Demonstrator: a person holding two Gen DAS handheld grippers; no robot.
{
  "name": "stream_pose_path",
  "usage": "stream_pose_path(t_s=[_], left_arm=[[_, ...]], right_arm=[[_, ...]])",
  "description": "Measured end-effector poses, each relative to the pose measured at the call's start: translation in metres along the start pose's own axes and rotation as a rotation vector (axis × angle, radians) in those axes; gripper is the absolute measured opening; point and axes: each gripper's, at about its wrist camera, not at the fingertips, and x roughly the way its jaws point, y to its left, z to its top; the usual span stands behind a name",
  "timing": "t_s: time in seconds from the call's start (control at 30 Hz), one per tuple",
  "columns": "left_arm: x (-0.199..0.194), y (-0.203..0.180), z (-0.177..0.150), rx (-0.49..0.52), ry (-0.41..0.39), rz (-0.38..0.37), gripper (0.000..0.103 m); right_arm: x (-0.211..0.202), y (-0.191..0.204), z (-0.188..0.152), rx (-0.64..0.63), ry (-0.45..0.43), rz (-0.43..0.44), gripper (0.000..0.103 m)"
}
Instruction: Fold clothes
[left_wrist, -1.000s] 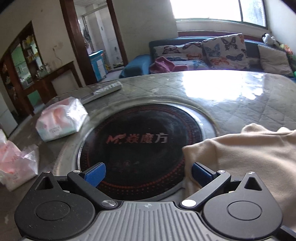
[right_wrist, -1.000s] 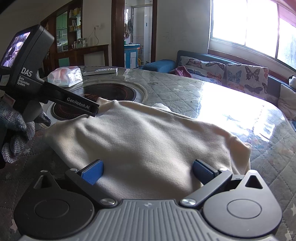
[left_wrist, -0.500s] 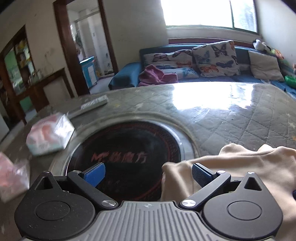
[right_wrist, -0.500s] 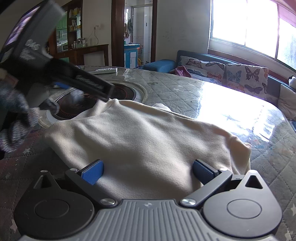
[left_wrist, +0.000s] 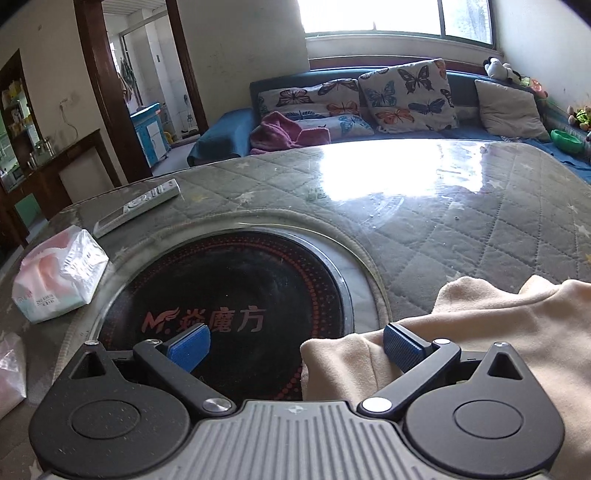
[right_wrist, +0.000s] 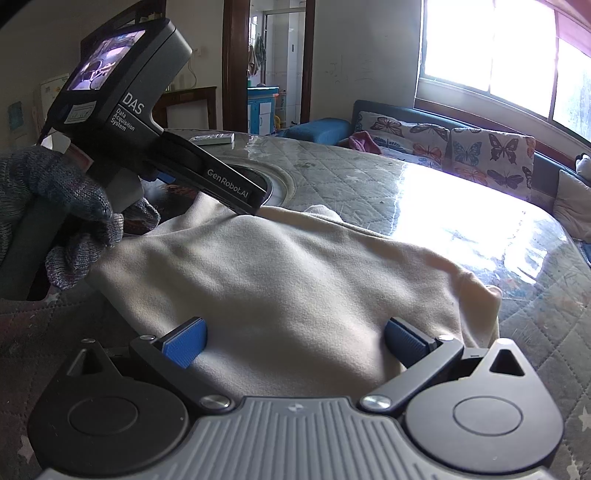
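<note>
Your left gripper (left_wrist: 293, 345) hangs over the garment's (right_wrist: 295, 280) left corner with its fingers wide, 1 pad above the cloth, likely lining up a pinch. Your right gripper (right_wrist: 295, 341) has its fingers wide too, straddling the near hem. The cream, fleecy garment lies rumpled on the quilted bench (left_wrist: 461, 221), its corner overlapping the black cooktop (left_wrist: 229, 295)
</note>
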Motion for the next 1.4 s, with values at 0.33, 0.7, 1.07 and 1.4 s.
stream_pose_path(t_s=[0.33, 0.7, 1.07, 1.4], left_arm=[[-0.004, 0.008, -0.005, -0.003, -0.026, -0.038, 0.102], [-0.016, 0.021, -0.014, -0.009, -0.065, -0.106, 0.103], [-0.056, 0.038, -0.04, -0.021, -0.082, -0.166, 0.103], [-0.083, 0.037, -0.068, 0.012, -0.09, -0.154, 0.103]], right_arm=[[-0.001, 0.003, -0.001, -0.005, 0.001, -0.004, 0.103], [-0.002, 0.004, -0.001, -0.008, 0.003, -0.007, 0.103], [-0.003, 0.002, -0.001, -0.009, 0.003, -0.007, 0.103], [-0.014, -0.002, 0.015, 0.026, 0.015, 0.022, 0.103]])
